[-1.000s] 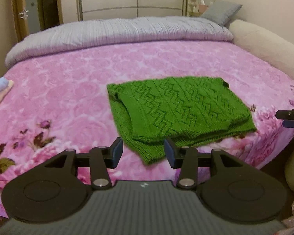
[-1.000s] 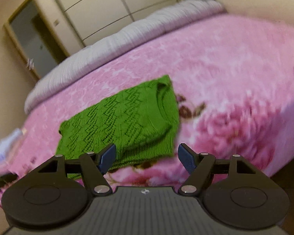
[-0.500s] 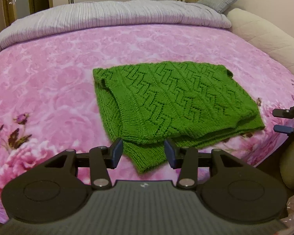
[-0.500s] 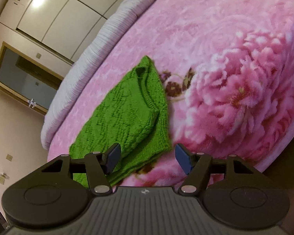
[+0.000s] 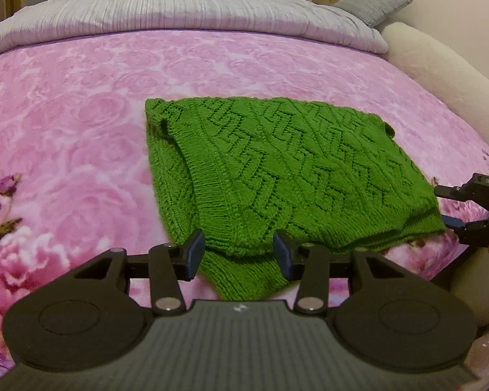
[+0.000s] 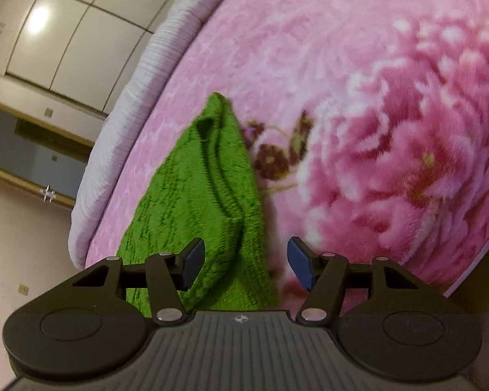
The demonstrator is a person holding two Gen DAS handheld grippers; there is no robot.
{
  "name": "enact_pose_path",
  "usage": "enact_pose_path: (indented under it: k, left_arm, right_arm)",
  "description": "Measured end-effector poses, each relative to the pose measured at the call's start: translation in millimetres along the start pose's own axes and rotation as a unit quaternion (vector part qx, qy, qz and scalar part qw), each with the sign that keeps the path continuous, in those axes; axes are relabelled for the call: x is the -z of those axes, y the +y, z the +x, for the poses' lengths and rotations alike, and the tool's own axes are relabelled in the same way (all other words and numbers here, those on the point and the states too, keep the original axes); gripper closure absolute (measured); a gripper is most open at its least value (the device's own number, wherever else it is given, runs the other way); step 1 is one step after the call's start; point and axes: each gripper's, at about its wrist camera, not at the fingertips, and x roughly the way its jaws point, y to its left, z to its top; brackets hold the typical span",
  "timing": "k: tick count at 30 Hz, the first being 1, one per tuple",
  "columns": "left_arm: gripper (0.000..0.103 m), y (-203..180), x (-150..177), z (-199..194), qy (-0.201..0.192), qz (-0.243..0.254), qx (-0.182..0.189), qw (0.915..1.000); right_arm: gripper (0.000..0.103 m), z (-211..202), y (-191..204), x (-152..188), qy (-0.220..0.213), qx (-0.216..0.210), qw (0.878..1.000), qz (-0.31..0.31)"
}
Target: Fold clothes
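A green knitted sweater (image 5: 277, 169) lies folded in layers on the pink floral blanket (image 5: 81, 123). My left gripper (image 5: 239, 255) is open, its fingers on either side of the sweater's near corner, which hangs toward the bed's edge. My right gripper (image 6: 244, 260) is open at the sweater's right-hand edge (image 6: 212, 195), with the fabric between the jaws. The right gripper also shows at the right edge of the left wrist view (image 5: 463, 208).
A grey ribbed duvet (image 5: 179, 9) lies across the head of the bed, with a grey pillow (image 5: 375, 3) at the back right. A cream padded bed side (image 5: 446, 75) runs along the right. Wardrobe doors (image 6: 65, 22) and a doorway stand behind.
Both grippers have moved closer to the sweater. The left one now straddles its near corner and the right one has tilted and reached its right edge. Both stay open.
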Motion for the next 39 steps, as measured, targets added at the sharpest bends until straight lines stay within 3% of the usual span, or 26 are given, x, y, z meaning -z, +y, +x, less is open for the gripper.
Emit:
enact_pose_path:
  k: [4, 6, 11, 15, 18, 23, 25, 26, 28, 29, 30, 33, 36, 39]
  left_arm:
    - [0.062, 5.3, 0.8, 4.1, 0.001, -0.013, 0.007, 0.9999]
    - [0.062, 7.6, 1.3, 5.6, 0.001, -0.018, 0.011, 0.9998]
    - [0.062, 11.4, 3.8, 7.9, -0.005, -0.031, 0.022, 0.9993]
    - [0.062, 16.3, 7.1, 17.7, 0.002, -0.040, 0.029, 0.9988]
    - [0.062, 20.1, 10.4, 23.5, 0.006, -0.048, 0.028, 0.9984]
    - [0.062, 25.0, 8.9, 21.0, 0.006, -0.052, 0.037, 0.9980]
    - [0.062, 24.9, 8.0, 19.3, 0.004, -0.051, 0.039, 0.9979]
    - [0.062, 24.8, 8.6, 20.1, 0.006, -0.051, 0.038, 0.9980]
    - [0.062, 24.8, 9.8, 21.7, 0.010, -0.050, 0.037, 0.9980]
    - [0.062, 24.7, 10.4, 22.6, 0.012, -0.050, 0.037, 0.9980]
    - [0.062, 25.3, 10.4, 22.5, 0.012, -0.053, 0.038, 0.9978]
    - [0.062, 28.7, 9.6, 18.9, 0.007, -0.061, 0.041, 0.9972]
    - [0.062, 35.8, 9.3, 10.9, 0.000, -0.069, 0.032, 0.9971]
    - [0.062, 46.6, 10.6, 3.2, -0.002, -0.081, 0.025, 0.9964]
  right_arm:
    - [0.042, 4.7, 0.1, -0.3, 0.000, -0.028, 1.000, 0.003]
    - [0.053, 9.1, 4.1, 1.4, 0.008, -0.036, 0.999, -0.004]
    - [0.056, 19.4, 8.0, 4.1, 0.002, -0.016, 1.000, 0.008]
    - [0.077, 22.3, 20.8, 4.8, 0.002, 0.021, 1.000, -0.017]
    - [0.083, 24.0, 32.0, 6.0, 0.003, 0.047, 0.998, -0.039]
    - [0.083, 26.9, 50.7, 8.0, 0.005, 0.090, 0.993, -0.075]
    - [0.080, 28.1, 58.2, 8.8, 0.005, 0.107, 0.990, -0.090]
    - [0.073, 28.7, 61.9, 9.2, 0.005, 0.116, 0.988, -0.097]
    - [0.070, 28.5, 55.6, 8.8, 0.005, 0.109, 0.991, -0.078]
    - [0.072, 28.1, 49.2, 8.4, 0.004, 0.100, 0.993, -0.059]
    - [0.080, 28.0, 46.7, 7.9, 0.003, 0.096, 0.994, -0.052]
    - [0.084, 29.6, 60.6, 6.1, -0.008, 0.105, 0.991, -0.082]
    - [0.085, 29.2, 98.5, 11.2, -0.035, 0.119, 0.976, -0.179]
    - [0.085, 34.4, 145.0, 35.4, -0.050, 0.111, 0.945, -0.304]
